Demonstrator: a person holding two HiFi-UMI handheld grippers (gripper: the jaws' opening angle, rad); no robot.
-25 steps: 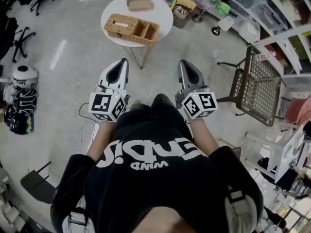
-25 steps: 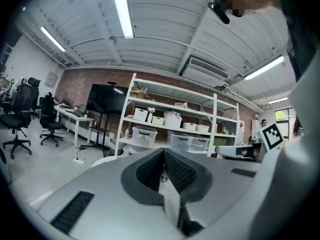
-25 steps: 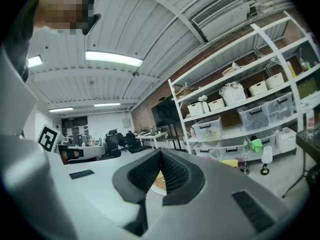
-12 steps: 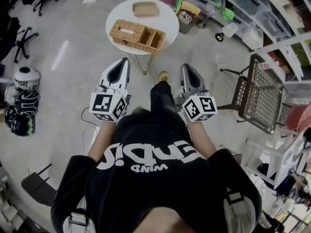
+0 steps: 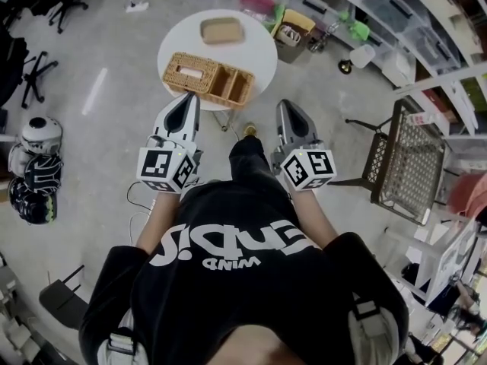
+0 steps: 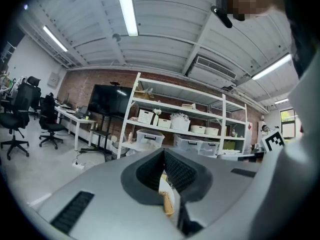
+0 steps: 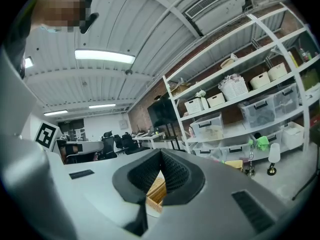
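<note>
I hold my left gripper (image 5: 188, 97) and my right gripper (image 5: 285, 105) low in front of me. On each, the fingers are pressed together with nothing pinched between them. Both point toward the round white table (image 5: 259, 44). The wicker basket (image 5: 207, 80) sits on the near side of that table, just ahead of my left gripper's tips. It also shows past the closed tips in the left gripper view (image 6: 168, 204) and the right gripper view (image 7: 155, 191). A flat tan box (image 5: 221, 30) lies on the table's far side, apart from the basket. My shoe (image 5: 247, 130) stands at the table's foot, between the two grippers. Right of the table stands a mesh chair (image 5: 407, 162), left of it lie helmets (image 5: 38, 135) on the floor, and beyond it run shelves (image 5: 396, 21) of bins.
</note>
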